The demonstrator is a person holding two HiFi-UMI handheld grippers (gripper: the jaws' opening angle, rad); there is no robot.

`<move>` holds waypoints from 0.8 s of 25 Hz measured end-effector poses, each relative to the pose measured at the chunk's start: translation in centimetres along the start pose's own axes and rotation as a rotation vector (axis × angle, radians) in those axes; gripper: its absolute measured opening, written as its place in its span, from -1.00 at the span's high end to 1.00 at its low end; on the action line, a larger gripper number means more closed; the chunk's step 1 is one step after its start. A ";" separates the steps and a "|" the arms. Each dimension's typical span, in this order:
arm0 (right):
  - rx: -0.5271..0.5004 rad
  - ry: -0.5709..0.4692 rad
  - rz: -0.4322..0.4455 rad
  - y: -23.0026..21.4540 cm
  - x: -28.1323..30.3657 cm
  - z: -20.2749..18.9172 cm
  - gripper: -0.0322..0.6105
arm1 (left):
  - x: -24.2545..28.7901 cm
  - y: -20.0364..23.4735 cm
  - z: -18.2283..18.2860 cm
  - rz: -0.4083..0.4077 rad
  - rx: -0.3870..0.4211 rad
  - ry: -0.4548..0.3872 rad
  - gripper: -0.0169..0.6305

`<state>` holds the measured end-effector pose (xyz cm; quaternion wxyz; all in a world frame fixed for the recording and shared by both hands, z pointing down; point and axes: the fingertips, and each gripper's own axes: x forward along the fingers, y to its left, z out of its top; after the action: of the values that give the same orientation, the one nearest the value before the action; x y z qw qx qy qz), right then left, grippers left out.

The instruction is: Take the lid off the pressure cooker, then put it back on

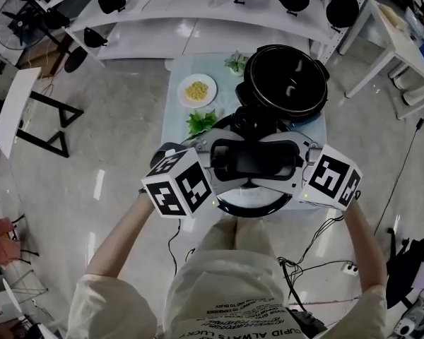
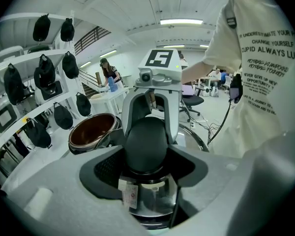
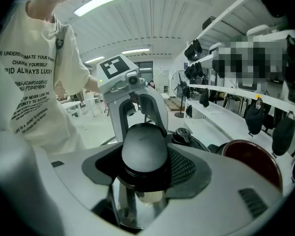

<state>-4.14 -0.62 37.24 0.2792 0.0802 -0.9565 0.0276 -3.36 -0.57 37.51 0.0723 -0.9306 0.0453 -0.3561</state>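
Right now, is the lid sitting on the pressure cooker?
No, the pressure cooker stands open with its dark inside showing, and the lid is held apart from it, nearer the camera.

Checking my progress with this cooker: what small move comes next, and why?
Probably carry the lid forward over the open pot: the left gripper and right gripper both clamp its handle, and the pot stands uncovered just beyond.
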 end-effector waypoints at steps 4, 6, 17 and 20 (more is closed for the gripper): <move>0.002 0.020 0.004 0.7 1.3 -1.4 0.04 | 0.8 -0.9 -1.7 -0.003 -0.007 0.022 0.08; 0.011 0.026 0.012 0.9 1.8 -2.2 0.04 | 1.3 -1.3 -2.4 -0.013 -0.019 0.028 0.08; 0.053 0.053 0.054 0.9 5.3 -7.5 0.04 | 5.5 -2.4 -7.3 -0.056 -0.095 0.085 0.08; 0.061 0.055 0.067 0.7 6.1 -8.8 0.04 | 6.6 -2.6 -8.4 -0.062 -0.113 0.107 0.08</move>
<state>-4.66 0.14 47.96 0.3020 0.0559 -0.9492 0.0683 -4.02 0.21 48.50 0.0061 -0.9138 0.0402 -0.4041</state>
